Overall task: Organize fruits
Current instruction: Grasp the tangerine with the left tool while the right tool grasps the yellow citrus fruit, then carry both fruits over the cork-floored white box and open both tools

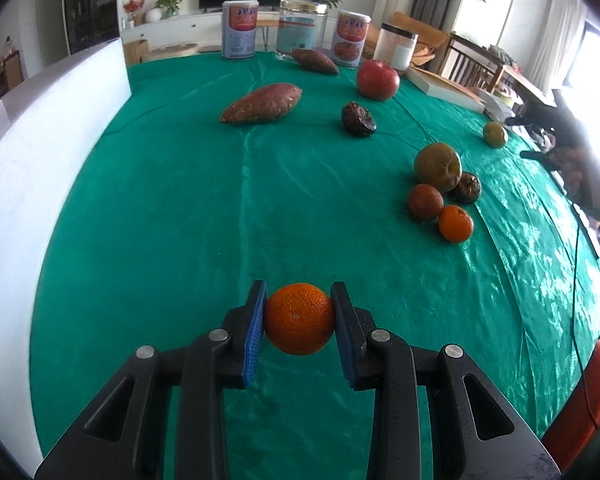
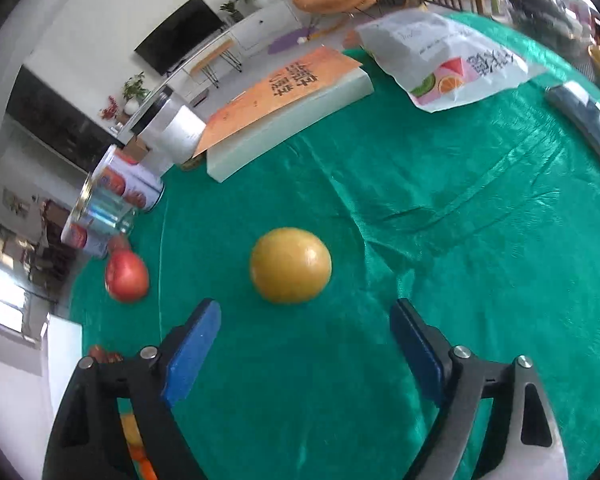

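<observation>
Left gripper [image 1: 299, 312] clamps an orange [image 1: 299, 319] above the tablecloth [image 1: 180, 200], likely bound for the fruit cluster [image 1: 440, 188] near the right edge. Right gripper [image 2: 305, 326] wide open, empty, lined up on yellow fruit [image 2: 291, 265] mid-table.

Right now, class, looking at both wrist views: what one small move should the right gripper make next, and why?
Probably ease the right gripper forward until its pads straddle the yellow fruit. Its jaws stand wide open, and the fruit lies just beyond the fingertips, centred, on the green cloth. The left gripper already clamps an orange.
</observation>
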The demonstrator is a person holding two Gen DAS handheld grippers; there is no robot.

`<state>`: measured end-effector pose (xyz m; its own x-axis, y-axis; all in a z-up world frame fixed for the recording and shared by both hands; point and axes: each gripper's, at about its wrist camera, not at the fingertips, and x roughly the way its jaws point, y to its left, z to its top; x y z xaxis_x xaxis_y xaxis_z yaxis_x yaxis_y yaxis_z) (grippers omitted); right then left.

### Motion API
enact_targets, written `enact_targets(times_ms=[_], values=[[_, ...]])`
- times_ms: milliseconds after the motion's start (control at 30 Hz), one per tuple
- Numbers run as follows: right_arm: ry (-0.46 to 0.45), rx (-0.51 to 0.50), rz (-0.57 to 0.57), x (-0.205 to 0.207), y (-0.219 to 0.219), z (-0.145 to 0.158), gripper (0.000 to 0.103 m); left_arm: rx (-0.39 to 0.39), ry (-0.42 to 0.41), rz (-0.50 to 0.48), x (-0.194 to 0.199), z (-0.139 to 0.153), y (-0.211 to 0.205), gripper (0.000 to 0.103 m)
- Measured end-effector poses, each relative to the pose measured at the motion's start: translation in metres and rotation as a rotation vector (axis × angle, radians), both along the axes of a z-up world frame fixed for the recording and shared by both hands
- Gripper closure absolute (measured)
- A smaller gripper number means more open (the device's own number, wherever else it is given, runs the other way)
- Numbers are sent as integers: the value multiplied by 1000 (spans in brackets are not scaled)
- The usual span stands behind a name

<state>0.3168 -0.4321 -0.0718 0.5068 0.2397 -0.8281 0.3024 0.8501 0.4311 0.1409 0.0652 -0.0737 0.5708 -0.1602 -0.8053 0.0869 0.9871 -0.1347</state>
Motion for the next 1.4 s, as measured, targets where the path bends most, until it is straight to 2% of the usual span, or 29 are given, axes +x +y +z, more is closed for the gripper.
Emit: enact_targets(times_ms=[33, 67, 100, 133, 267, 333, 433, 533, 600, 667, 700, 800, 1067, 1167, 1400], values=[[9, -5, -9, 11, 2, -5, 23, 0, 1, 0, -1, 1, 1, 70], [21, -16, -3, 21, 8, -9, 28, -1, 2, -2, -1, 1, 2, 70], [33, -29, 5, 27, 13, -13, 42, -2, 3, -4, -2, 2, 3, 70], [39, -46, 11, 32, 20, -16, 47, -2, 4, -4, -2, 2, 4, 70], [70, -148, 27, 37, 34, -19, 50, -16, 8, -2, -4, 1, 7, 70], [67, -244, 104, 30, 50, -12, 50, -27, 11, -6, -8, 1, 8, 70], [64, -444, 341, -7, 96, 0, 50, -36, 1, -18, -15, 4, 7, 70], [74, -667, 570, -68, 144, -4, 50, -47, -10, -31, -21, 6, 4, 70], [82, -766, 675, -105, 166, -16, 50, -55, -15, -40, -23, 6, 0, 70], [40, -888, 721, -131, 185, -24, 50, -61, -14, -49, -26, 6, -4, 70], [17, -901, 731, -139, 190, -24, 49, -63, -15, -52, -29, 8, -6, 70], [-27, -781, 694, -146, 188, -14, 49, -60, -27, -65, -37, 13, -7, 70], [0, -558, 639, -137, 176, -10, 47, -80, -41, -49, -46, 19, 0, 70], [-16, -516, 625, -139, 173, -7, 38, -83, -48, -51, -47, 21, 0, 70], [-25, -485, 576, -133, 169, -11, 38, -89, -46, -55, -50, 23, -2, 70]])
